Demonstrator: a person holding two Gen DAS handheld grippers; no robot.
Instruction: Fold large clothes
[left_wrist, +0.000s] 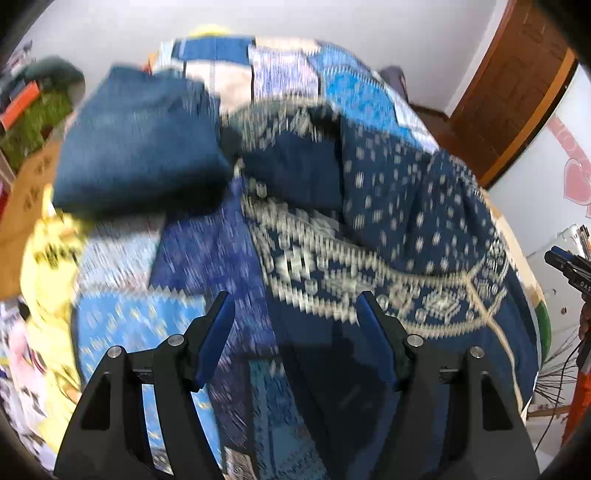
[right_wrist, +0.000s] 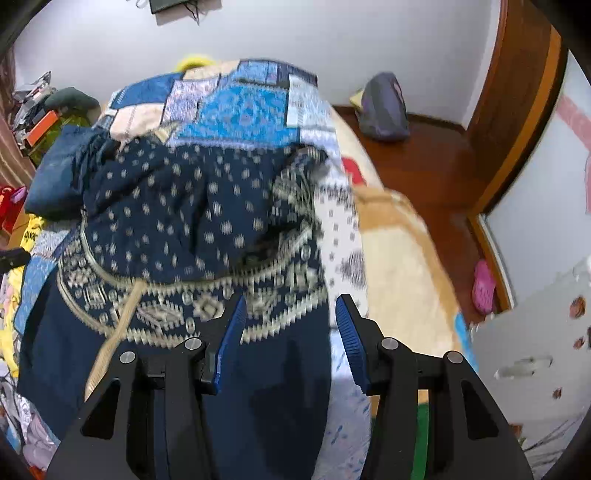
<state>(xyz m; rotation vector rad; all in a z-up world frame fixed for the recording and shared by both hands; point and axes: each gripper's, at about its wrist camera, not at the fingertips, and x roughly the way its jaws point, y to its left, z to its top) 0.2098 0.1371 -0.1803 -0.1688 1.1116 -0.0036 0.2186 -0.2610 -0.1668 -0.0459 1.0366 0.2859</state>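
Currently the navy patterned garment (left_wrist: 388, 221) lies on the patchwork bedspread (left_wrist: 122, 317), partly folded over itself. Both views are motion-blurred. Left gripper (left_wrist: 295, 306): jaws spread apart, nothing between the pads. Right gripper (right_wrist: 290, 310): jaws parted, empty, above the garment's right edge. Left wrist view only: a folded blue denim piece (left_wrist: 136, 147) in full, beside the garment. Right wrist view only: wooden floor (right_wrist: 417, 162), grey bag (right_wrist: 384, 107), pink slipper (right_wrist: 484, 284).
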